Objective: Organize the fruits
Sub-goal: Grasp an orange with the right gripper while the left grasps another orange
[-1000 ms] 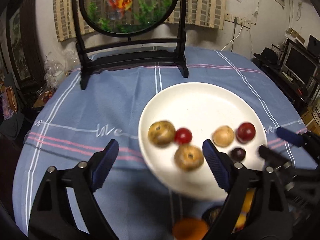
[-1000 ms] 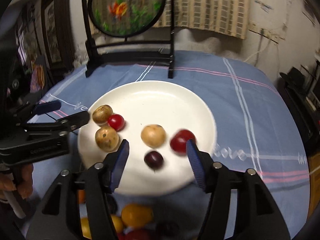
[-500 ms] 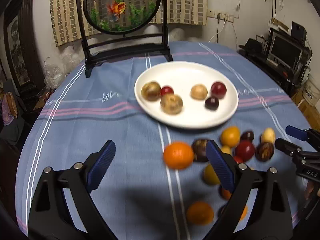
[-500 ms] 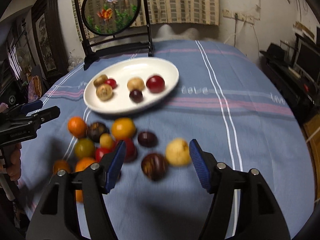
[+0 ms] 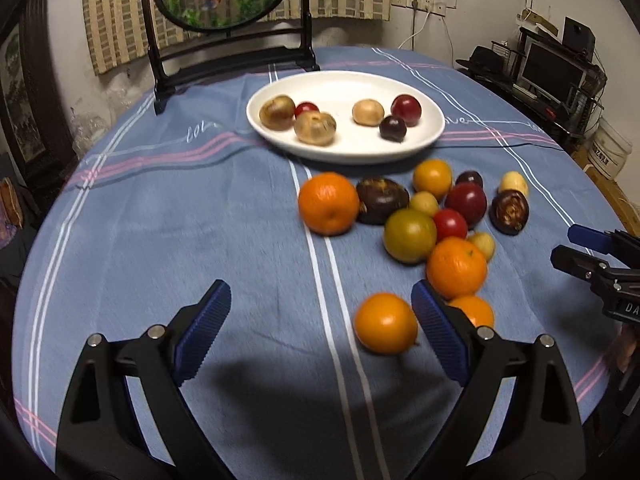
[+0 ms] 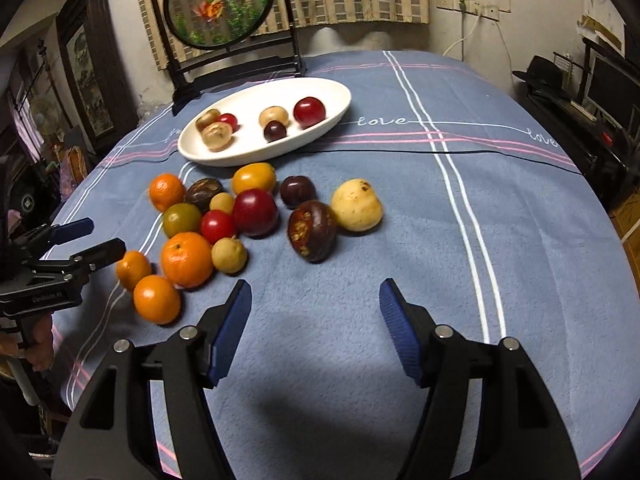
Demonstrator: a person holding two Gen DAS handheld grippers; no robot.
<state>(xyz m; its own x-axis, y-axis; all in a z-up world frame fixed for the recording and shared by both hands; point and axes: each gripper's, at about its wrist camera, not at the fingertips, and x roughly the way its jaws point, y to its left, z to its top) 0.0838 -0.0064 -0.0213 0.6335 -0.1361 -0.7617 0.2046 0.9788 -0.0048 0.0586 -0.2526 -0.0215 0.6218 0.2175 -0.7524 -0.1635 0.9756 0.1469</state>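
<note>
- The fruits still to be sorted lie in a loose heap (image 6: pixel 248 216) on the blue cloth of the bench (image 6: pixel 460 240), just in front of the white plate (image 6: pixel 332 120); six small fruits are already on the plate, in two clusters.
- Nearest the left gripper (image 5: pixel 320 332) is a lone orange (image 5: pixel 386 323), just inside its right finger, with bare cloth between the rest of the span. Its fingers have just been opening and stand wide, holding nothing.
- My judgement: this orange is the natural pick for the left side. Centre it first, so both pads meet it at its widest part, then close gently, since round fruit rolls off a lopsided pinch.
- Two more oranges (image 5: pixel 456 266) sit just behind that right finger; coming in straight from above should keep the finger from knocking them into the heap.
- The right gripper (image 6: pixel 316 324) hovers over empty cloth, its fingers moderately apart and empty. The split dark fruit (image 6: pixel 312 230) and the pale yellow fruit (image 6: pixel 356 205) lie just ahead, touching each other.
- The split fruit looks soft and broken open, so I would grip it across the intact sides with light pressure, or take the firmer yellow one first.
- Both grippers work the same heap from opposite sides; taking outer fruits one at a time should keep them out of each other's way.
</note>
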